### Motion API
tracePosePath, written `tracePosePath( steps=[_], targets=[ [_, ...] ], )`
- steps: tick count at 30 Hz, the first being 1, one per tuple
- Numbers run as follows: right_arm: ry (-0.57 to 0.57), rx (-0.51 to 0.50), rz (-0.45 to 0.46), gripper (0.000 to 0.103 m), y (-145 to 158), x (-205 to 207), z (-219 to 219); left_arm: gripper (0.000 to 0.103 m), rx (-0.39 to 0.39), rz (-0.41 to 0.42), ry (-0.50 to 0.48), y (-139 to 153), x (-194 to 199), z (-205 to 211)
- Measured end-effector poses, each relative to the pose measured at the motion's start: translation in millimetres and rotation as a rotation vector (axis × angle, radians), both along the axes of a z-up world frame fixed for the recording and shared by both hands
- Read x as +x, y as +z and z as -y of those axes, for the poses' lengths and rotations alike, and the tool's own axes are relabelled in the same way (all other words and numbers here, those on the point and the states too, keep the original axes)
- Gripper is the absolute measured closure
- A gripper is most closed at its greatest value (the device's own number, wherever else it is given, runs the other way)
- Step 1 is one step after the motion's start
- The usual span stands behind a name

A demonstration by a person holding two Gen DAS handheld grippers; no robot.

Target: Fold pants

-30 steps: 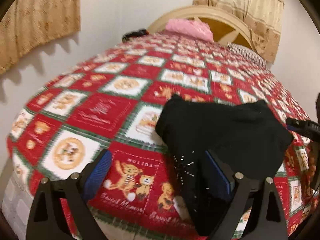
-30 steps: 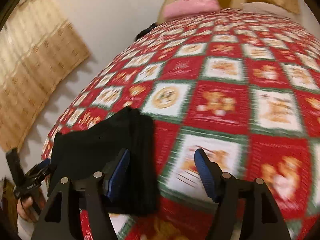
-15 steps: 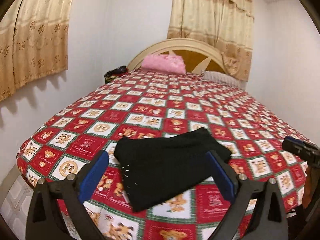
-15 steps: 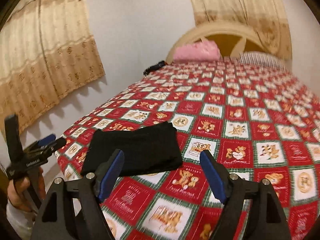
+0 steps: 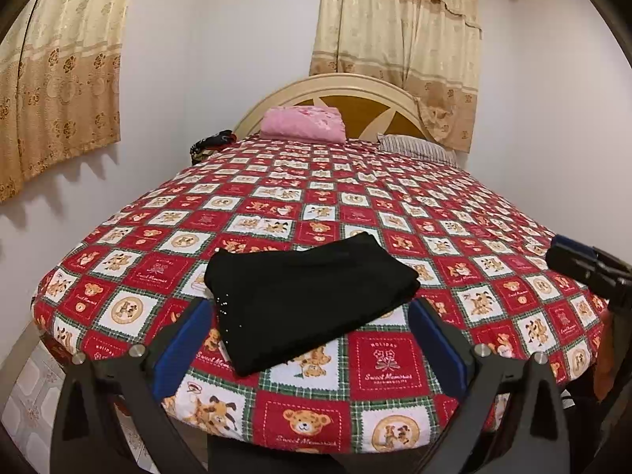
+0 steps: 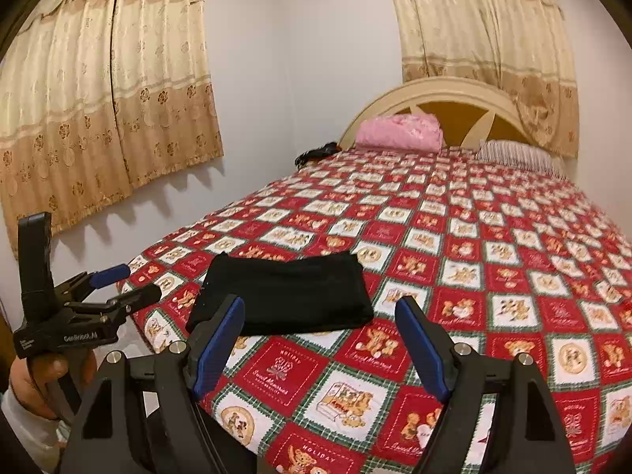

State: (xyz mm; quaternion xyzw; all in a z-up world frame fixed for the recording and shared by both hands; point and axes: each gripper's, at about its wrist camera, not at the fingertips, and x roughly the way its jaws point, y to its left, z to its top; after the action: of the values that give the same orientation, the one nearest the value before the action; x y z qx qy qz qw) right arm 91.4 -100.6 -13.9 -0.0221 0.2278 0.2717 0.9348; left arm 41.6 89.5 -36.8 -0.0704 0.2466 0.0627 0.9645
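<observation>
The black pants (image 5: 308, 300) lie folded into a compact rectangle near the foot corner of the bed; they also show in the right wrist view (image 6: 284, 296). My left gripper (image 5: 312, 339) is open and empty, held back off the bed with the pants between and beyond its fingers. It also shows at the left of the right wrist view (image 6: 130, 284). My right gripper (image 6: 320, 339) is open and empty, pulled back from the pants. Its tip shows at the right edge of the left wrist view (image 5: 580, 264).
The bed (image 5: 395, 213) carries a red, white and green teddy-bear quilt. A pink pillow (image 5: 302, 124) and a striped pillow (image 5: 414, 146) lie by the headboard. A dark bundle (image 5: 211, 144) sits at the bed's far left. Curtains hang on both walls.
Both grippers have pulled back and up from the folded pants, which now look smaller and lie still on the quilt. Both stayed open.
</observation>
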Motion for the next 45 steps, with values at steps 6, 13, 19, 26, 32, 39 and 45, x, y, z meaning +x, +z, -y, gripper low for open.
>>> tracePosePath(
  steps=[6, 13, 19, 26, 32, 39, 45],
  targets=[
    [0.011, 0.001, 0.016, 0.023, 6, -6, -1, 0.002, 0.005, 0.006, -0.005, 0, -7, 5],
    [0.015, -0.001, 0.004, 0.023, 3, -6, -4, 0.002, 0.003, 0.003, -0.008, 0, -8, 7],
    [0.011, -0.012, -0.001, 0.023, 0, -4, -5, 0.000, 0.007, -0.004, -0.003, 0, -6, 9],
    [0.002, -0.023, 0.005, 0.023, 0, -4, -5, 0.000, 0.055, 0.006, 0.014, 6, -5, 13],
    [-0.005, -0.020, 0.013, 0.023, 2, -5, -3, 0.000, 0.019, 0.017, -0.017, 9, -3, 14],
    [-0.003, -0.030, 0.009, 0.023, -1, -4, -4, 0.000, 0.023, -0.007, 0.009, 4, 3, 14],
    [-0.005, -0.035, 0.006, 0.023, -2, -3, -5, 0.000, 0.026, 0.003, 0.029, -1, 2, 9]
  ],
)
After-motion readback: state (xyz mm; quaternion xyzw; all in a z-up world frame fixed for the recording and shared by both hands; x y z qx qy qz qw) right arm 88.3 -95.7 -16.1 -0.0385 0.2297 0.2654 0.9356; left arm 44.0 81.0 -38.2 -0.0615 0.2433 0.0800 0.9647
